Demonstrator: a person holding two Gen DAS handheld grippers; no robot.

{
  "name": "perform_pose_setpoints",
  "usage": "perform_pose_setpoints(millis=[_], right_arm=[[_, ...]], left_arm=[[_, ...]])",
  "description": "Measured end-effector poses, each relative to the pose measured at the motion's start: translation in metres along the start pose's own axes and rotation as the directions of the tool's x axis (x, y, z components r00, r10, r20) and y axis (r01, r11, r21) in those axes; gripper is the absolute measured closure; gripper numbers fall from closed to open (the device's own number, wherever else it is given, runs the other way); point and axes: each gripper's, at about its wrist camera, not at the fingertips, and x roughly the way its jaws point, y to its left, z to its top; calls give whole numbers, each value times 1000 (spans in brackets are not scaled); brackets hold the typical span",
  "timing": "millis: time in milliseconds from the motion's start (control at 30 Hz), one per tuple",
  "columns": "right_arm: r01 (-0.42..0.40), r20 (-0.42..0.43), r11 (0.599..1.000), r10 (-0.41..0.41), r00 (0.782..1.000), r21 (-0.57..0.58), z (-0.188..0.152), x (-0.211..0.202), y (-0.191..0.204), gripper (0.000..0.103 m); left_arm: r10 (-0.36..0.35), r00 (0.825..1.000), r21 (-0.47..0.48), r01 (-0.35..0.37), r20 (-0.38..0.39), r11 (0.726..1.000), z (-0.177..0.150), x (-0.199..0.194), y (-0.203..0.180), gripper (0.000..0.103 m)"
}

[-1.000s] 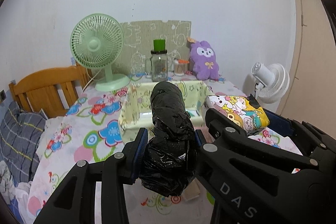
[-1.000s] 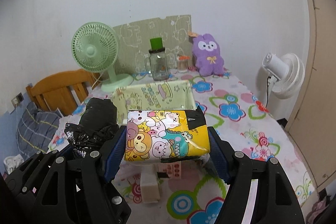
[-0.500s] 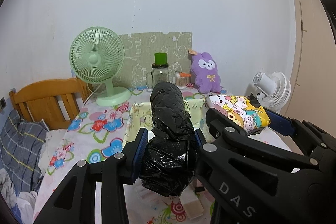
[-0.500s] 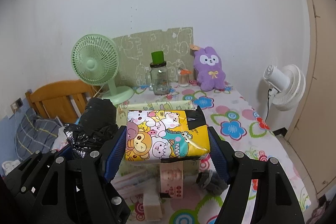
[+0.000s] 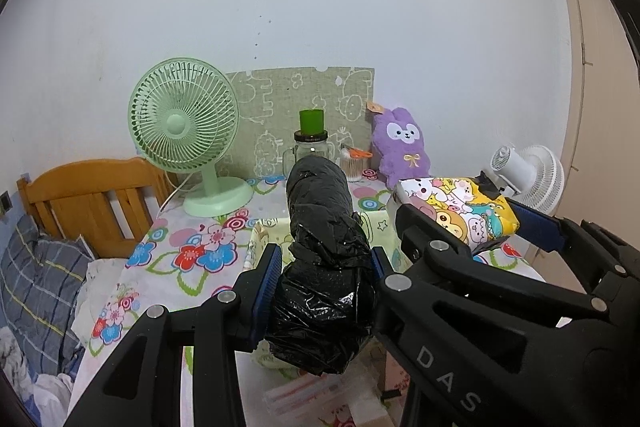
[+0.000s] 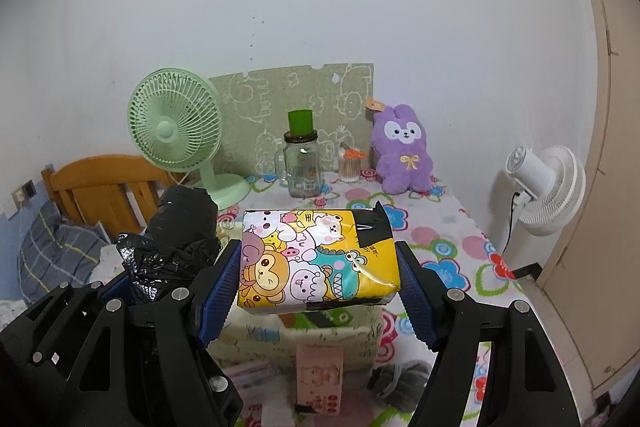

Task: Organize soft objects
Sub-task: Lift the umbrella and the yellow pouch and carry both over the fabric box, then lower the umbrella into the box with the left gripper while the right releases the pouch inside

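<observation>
My left gripper (image 5: 322,285) is shut on a crumpled black plastic bag roll (image 5: 320,247) and holds it above the table. My right gripper (image 6: 320,291) is shut on a yellow cartoon-print tissue pack (image 6: 316,261), held just above a pale green fabric storage box (image 6: 296,341). The box also shows behind the bag in the left wrist view (image 5: 256,239). The tissue pack shows to the right in the left wrist view (image 5: 456,209). The black bag shows to the left in the right wrist view (image 6: 176,239).
A floral tablecloth (image 6: 440,239) covers the table. At the back stand a green fan (image 6: 176,135), a glass jar with green lid (image 6: 302,163), a cotton swab cup (image 6: 350,165) and a purple plush rabbit (image 6: 402,151). A pink pack (image 6: 320,379), a grey soft item (image 6: 400,383) lie in front of the box. A white fan (image 6: 540,187) stands right, a wooden bed frame (image 6: 100,195) left.
Both grippers have pulled back and risen, so the box and table now sit farther off and lower. Each still holds its object.
</observation>
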Motion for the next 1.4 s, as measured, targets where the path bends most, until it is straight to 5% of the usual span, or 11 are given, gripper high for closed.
perform_pose_setpoints(millis=[600, 1100, 1233, 1400], right_arm=[[7, -17, 1000, -7, 1000, -3, 14, 49, -9, 27], [-21, -130, 1000, 23, 991, 15, -4, 117, -16, 27], [-31, -145, 999, 32, 989, 13, -9, 124, -16, 27], [-22, -146, 1000, 21, 989, -3, -12, 128, -13, 27]], left_arm=[[12, 1000, 10, -12, -15, 1000, 15, 46, -3, 57], [-9, 990, -8, 8, -140, 1000, -3, 107, -1, 55], [-19, 986, -20, 16, -164, 1000, -7, 114, 1, 30], [3, 985, -16, -5, -171, 1000, -9, 118, 4, 22]])
